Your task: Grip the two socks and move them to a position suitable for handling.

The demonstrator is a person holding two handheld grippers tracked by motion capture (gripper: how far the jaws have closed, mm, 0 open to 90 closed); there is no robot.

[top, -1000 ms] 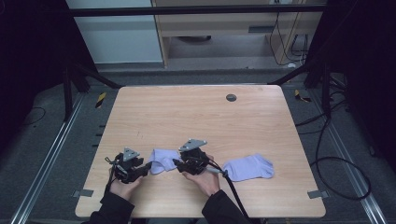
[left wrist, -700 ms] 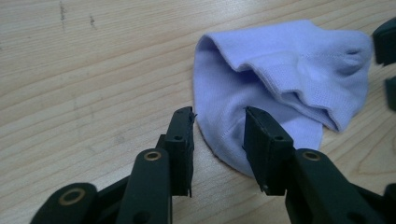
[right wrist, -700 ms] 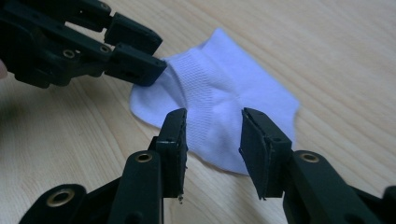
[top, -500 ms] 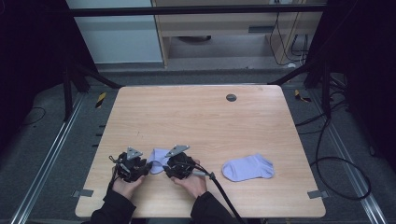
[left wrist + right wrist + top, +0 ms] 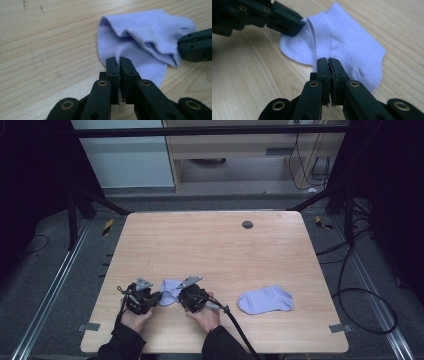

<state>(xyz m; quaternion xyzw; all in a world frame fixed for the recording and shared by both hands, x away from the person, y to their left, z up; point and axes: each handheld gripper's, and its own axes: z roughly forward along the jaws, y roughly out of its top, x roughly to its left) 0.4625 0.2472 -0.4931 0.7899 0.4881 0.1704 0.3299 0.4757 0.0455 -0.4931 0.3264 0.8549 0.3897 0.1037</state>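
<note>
Lilac fabric is what you have between both sets of tongs: the near sock [image 5: 170, 290] lies on the wooden table [image 5: 215, 250], well to the left of the round grommet [image 5: 247, 224] and close to the table's front edge. From the high view most of this sock is hidden by your two grippers and only a small patch shows between them, so its shape is hard to read there.

Your left gripper [image 5: 119, 61] has just been closing, and in the left gripper view its jaws stand pressed together on the sock's edge, with a fold of cloth pinched between the pads. Your right gripper [image 5: 328, 61] has also just been closing; in the right gripper view its jaws clamp the ribbed cuff band where it meets them. Each grip sits at an opposite side of the same sock.

The gripper views show what the high view cannot: the cuff's ribbing, the bunched folds, and the other tool's black tip touching the fabric at the picture's edge. The high view alone gives you the second sock [image 5: 265, 299], lying flat and untouched, below and slightly right of the grommet, well apart from your hands.
</note>
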